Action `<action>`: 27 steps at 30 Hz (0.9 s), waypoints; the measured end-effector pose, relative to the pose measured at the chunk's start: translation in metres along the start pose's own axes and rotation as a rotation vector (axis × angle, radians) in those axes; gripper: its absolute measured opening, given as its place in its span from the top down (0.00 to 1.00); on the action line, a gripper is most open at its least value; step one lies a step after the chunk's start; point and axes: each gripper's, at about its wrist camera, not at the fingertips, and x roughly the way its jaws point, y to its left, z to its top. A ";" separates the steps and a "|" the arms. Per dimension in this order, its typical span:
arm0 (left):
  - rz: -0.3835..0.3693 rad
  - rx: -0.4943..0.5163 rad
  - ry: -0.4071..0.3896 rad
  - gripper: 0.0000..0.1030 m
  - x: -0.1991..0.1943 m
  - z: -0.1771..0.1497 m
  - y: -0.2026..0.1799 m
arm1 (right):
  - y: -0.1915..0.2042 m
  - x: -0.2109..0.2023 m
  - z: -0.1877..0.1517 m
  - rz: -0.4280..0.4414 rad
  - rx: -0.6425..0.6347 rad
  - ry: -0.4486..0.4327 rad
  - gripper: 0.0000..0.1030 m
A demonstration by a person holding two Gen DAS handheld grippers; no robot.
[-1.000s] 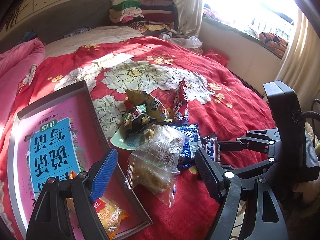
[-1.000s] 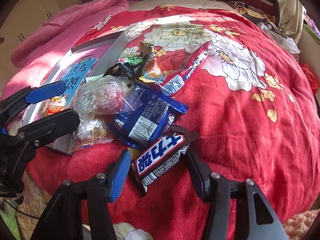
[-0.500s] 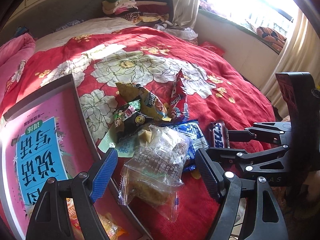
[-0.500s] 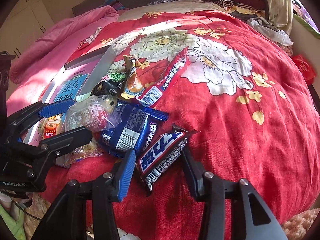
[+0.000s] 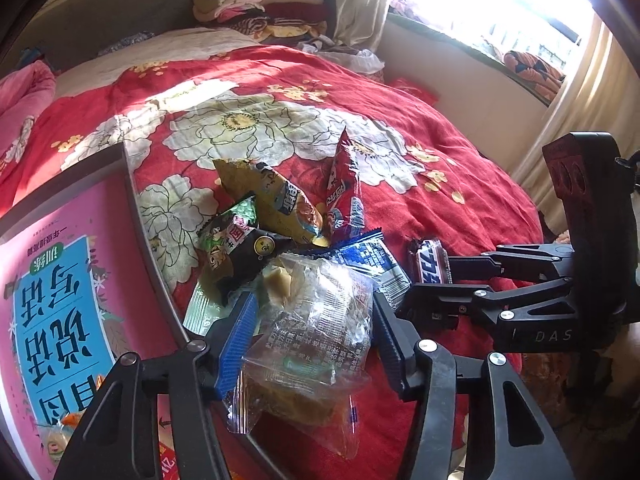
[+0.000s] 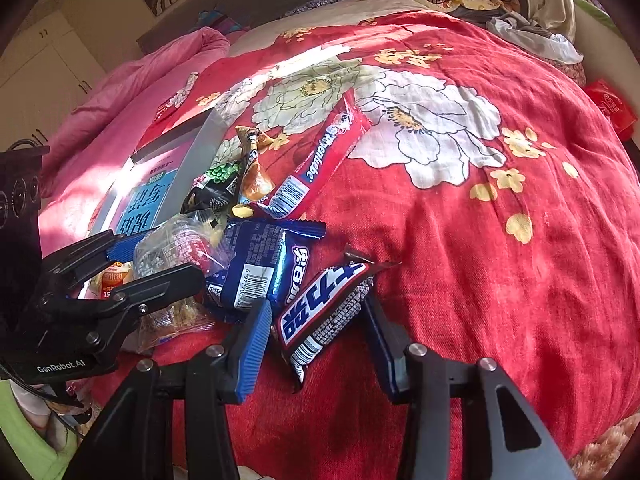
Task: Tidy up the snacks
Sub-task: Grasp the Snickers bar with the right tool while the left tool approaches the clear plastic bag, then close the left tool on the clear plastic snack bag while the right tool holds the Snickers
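A pile of snacks lies on the red flowered bedspread (image 6: 500, 240). My left gripper (image 5: 312, 328) has closed onto a clear bag of biscuits (image 5: 312, 340), its fingers touching both sides; the bag also shows in the right wrist view (image 6: 172, 248). My right gripper (image 6: 316, 332) straddles a brown chocolate bar (image 6: 324, 312), its jaws narrowed around it and close to its sides; the bar also shows in the left wrist view (image 5: 430, 260). A blue wafer pack (image 6: 260, 268), a long red pack (image 6: 324, 152), a black-green pack (image 5: 236, 248) and a yellow pack (image 5: 280, 200) lie beside them.
A grey box (image 5: 136, 216) with a pink and blue book inside lies left of the pile; an orange snack (image 6: 112, 280) sits in it. Pink quilt (image 6: 140, 76) at far left, folded clothes (image 5: 248, 8) at the headboard, and the bed edge near the right.
Both grippers moved forward and narrowed: the left fingers have closed onto the clear bag, the right jaws have drawn in around the chocolate bar.
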 end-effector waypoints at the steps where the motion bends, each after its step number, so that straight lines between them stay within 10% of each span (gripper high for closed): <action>1: -0.004 -0.001 0.000 0.47 0.000 0.000 0.000 | -0.002 -0.001 0.000 0.010 0.011 -0.005 0.55; 27: -0.030 -0.099 -0.107 0.52 -0.045 -0.006 0.006 | 0.002 -0.038 0.008 0.009 -0.019 -0.154 0.56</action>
